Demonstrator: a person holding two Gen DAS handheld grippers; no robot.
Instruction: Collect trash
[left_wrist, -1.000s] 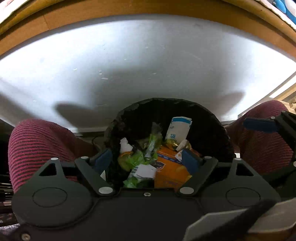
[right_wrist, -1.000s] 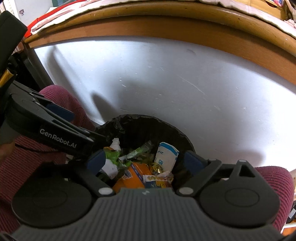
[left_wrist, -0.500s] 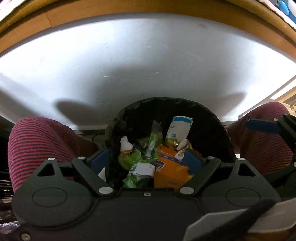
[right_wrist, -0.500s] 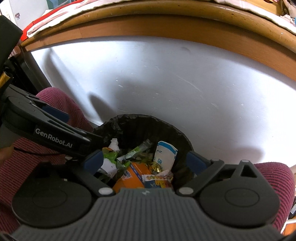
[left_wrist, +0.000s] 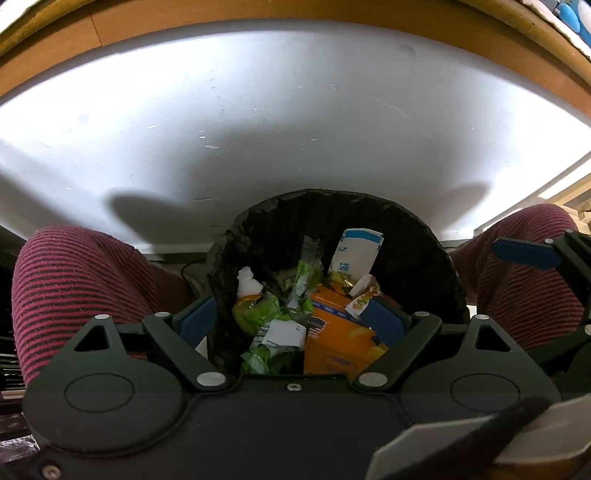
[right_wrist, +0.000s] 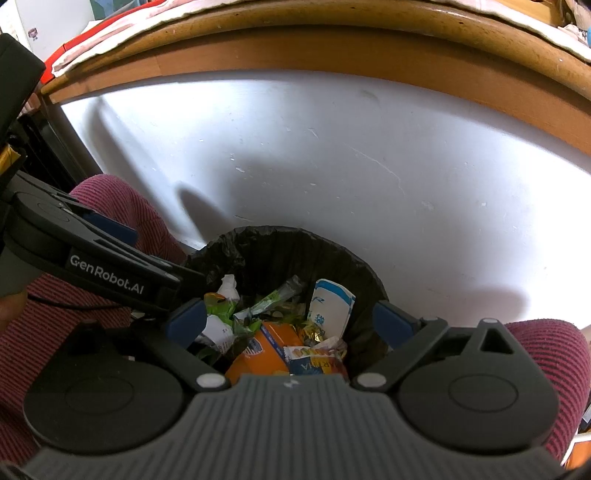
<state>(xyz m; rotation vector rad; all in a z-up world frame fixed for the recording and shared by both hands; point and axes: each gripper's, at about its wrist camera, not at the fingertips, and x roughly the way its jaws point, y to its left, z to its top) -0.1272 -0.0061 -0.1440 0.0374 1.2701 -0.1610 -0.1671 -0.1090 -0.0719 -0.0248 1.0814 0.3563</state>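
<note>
**Lined bin full of wrappers, both grippers poised above it**

The round bin (left_wrist: 332, 236), lined with a crinkled black plastic bag, stands on the floor between the person's knees in red-and-black striped fabric (left_wrist: 74, 280), below the white panel (left_wrist: 280, 122) with its wooden edge. Inside the bin lie a glossy orange carton (left_wrist: 340, 339) toward the near side, crumpled green foil wrappers (left_wrist: 258, 314) at its left, a white-and-blue paper packet (left_wrist: 354, 251) standing upright toward the far wall, and a small white twist of paper (left_wrist: 245, 278) at the left wall.

The left gripper (left_wrist: 291, 317) hangs over the bin's near rim, its blue-padded fingers spread wide and holding nothing. The right gripper (right_wrist: 288, 321) hangs over the same bin, its fingers equally wide apart and empty; the trash shows between them, untouched.
</note>
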